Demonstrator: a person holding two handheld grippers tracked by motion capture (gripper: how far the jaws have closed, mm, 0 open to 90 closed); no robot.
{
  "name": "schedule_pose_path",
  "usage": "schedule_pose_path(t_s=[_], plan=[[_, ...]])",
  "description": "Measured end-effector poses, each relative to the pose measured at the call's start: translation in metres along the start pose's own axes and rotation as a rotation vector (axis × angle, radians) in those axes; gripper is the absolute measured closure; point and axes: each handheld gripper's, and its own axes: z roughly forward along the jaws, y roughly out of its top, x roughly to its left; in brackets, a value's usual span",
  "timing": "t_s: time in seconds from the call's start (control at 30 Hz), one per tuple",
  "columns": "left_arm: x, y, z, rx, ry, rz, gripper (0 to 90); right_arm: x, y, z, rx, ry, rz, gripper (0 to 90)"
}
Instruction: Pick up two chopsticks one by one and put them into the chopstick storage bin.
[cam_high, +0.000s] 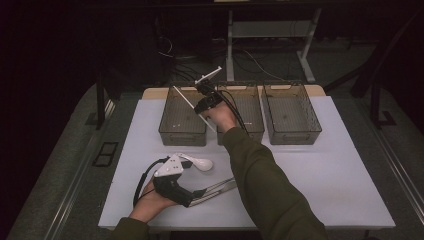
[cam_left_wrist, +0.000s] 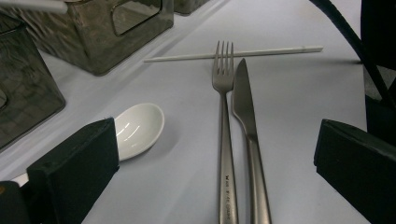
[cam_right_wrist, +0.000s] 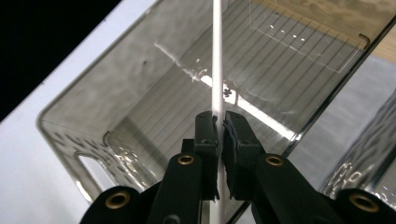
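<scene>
My right gripper (cam_high: 197, 108) (cam_right_wrist: 219, 119) is raised over the left clear bin (cam_high: 182, 136) (cam_right_wrist: 93, 116) and is shut on a white chopstick (cam_high: 181, 95) (cam_right_wrist: 216, 56), which slants across the bin's opening. My left gripper (cam_high: 192, 192) (cam_left_wrist: 217, 135) rests near the table's front left with its jaws open and nothing pressed between them. Ahead of it lie a steel fork (cam_left_wrist: 224, 116) and knife (cam_left_wrist: 245, 112) side by side, shown together in the high view (cam_high: 220, 187). A white ceramic spoon (cam_high: 201, 163) (cam_left_wrist: 137, 126) lies beside its left jaw. A second white chopstick (cam_left_wrist: 271, 51) lies across the table past the fork's tines.
Three clear grey bins stand in a row at the back of the white table (cam_high: 320, 180): the left one, a middle one (cam_high: 250, 102) and a right one (cam_high: 292, 135). My right forearm's green sleeve (cam_high: 265, 185) crosses the table's middle. Dark floor surrounds the table.
</scene>
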Motion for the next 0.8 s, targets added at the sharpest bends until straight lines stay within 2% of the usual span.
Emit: schedule_pose_path(t_s=[0.23,0.33,0.4,0.6,0.8], plan=[[0.0,0.0,0.0,0.0,-0.004,0.002,0.0,0.006,0.001,0.012,0.027,-0.031,-0.01,83.7],[0.0,0.0,0.0,0.001,-0.005,0.003,0.0,0.006,0.0,0.014,0.026,-0.025,-0.002,82.8],[0.0,0.0,0.0,0.002,-0.005,0.004,0.0,0.007,0.0,0.014,0.02,-0.015,-0.003,78.3],[0.0,0.0,0.0,0.001,-0.004,0.004,0.0,0.005,0.0,0.007,-0.003,-0.004,-0.024,68.8],[0.001,0.0,0.0,0.004,-0.001,0.005,0.0,0.005,-0.001,-0.007,-0.045,0.036,-0.062,59.4]])
